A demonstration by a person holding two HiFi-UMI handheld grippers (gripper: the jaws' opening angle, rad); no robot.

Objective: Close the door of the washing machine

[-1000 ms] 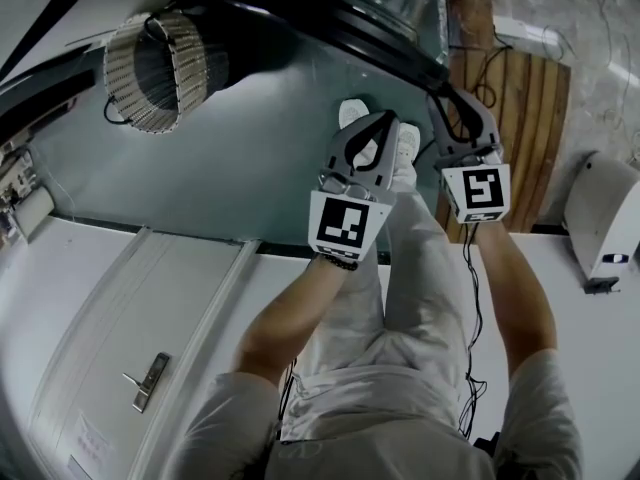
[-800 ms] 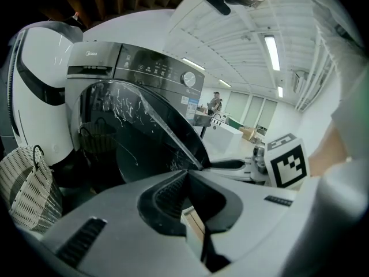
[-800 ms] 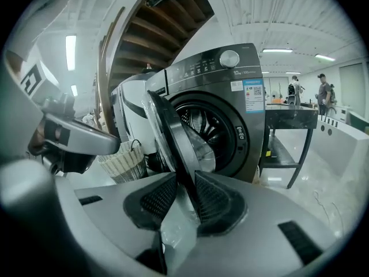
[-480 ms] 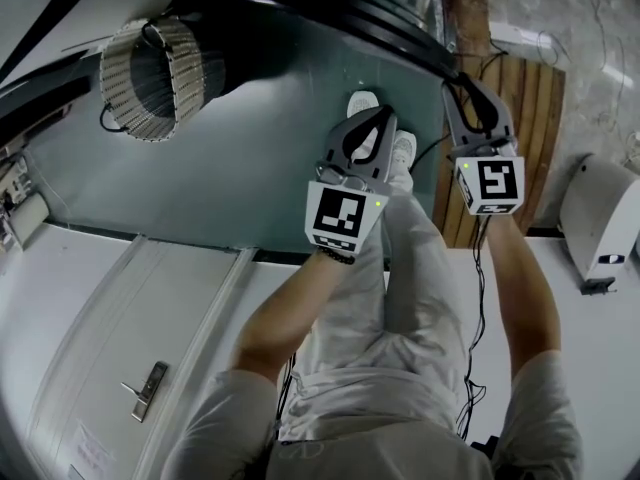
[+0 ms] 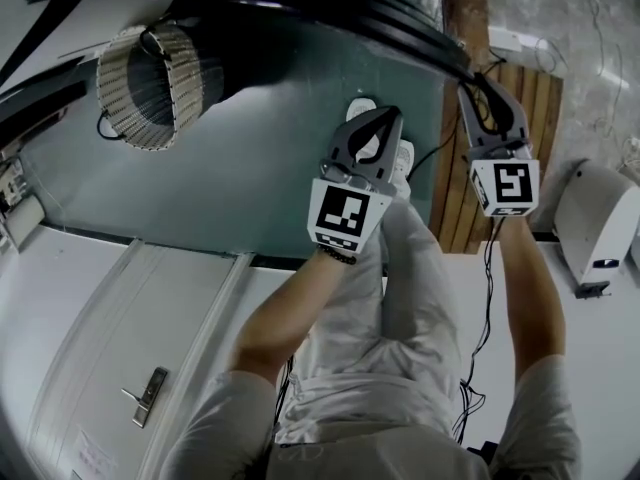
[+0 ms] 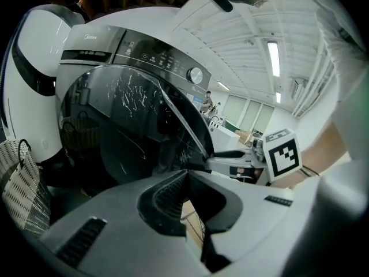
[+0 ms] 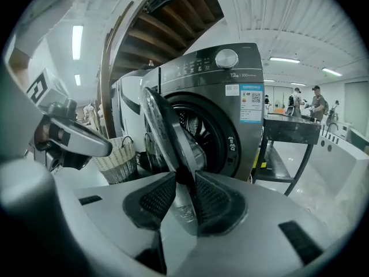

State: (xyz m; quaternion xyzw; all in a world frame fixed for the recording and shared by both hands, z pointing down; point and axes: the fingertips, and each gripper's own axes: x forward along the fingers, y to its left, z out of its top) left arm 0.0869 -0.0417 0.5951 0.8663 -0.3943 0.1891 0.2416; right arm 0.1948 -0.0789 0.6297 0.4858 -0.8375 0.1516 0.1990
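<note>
Straddles the rim of the door [image 7: 164, 126] with the right gripper [image 7: 185, 180]: jaws apart, just opening wider, rim standing edge-on between the ribbed pads [image 7: 155, 198]. Carries the left gripper [image 6: 185, 175] with jaws together and nothing between them, just beside the right gripper and clear of the door. Leaves the door ajar, swung well out from the front of the washing machine [image 7: 230, 97], with the dark round drum opening exposed behind it. Sets a woven basket [image 7: 115, 154] on the floor to the left of the machine in the right gripper view. Places a dark metal table [image 7: 288, 131] to the right of the machine. Shows, in the head view, both forearms stretched forward over a teal floor [image 5: 260, 158].
</note>
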